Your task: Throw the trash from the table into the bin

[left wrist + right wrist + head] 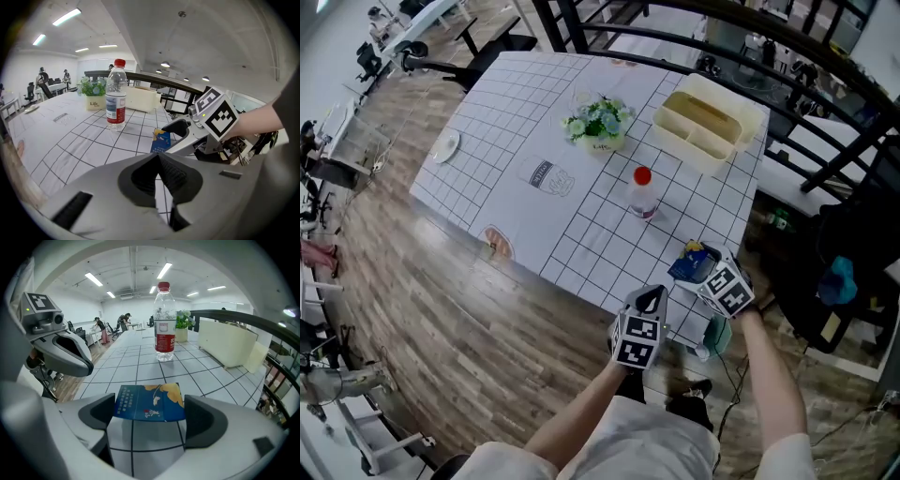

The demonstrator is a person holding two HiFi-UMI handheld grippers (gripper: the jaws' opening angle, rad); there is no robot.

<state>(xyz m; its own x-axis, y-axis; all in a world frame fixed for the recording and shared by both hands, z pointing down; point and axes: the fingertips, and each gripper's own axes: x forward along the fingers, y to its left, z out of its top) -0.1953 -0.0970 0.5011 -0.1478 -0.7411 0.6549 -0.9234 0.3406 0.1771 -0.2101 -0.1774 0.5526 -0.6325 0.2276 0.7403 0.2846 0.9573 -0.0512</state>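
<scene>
1. At the nearest corner of the table (581,234), just inside its edge, is the blue packet (149,402). Our right gripper (150,420) has its jaws wide but closed on it, with one pad against each side edge.
2. We judge the packet to be light and thin, made of glossy card or foil. It will probably be slippery, and it may buckle if we squeeze harder across its width.
3. We think the side edges at mid-length are the best place to hold it, because the packet stays level there. A hold nearer one end would let it swing.
4. Our left gripper (159,161) hangs just beside the right one at the same corner. Its jaws are together with nothing between them.
5. The bottle (643,192) stands upright toward the table's middle, well apart from the packet. It is clear plastic, so we expect it to be light, smooth, round and easy to topple. We would take it around the body, not by the red cap.
6. We cannot pick out the bin in any view.
</scene>
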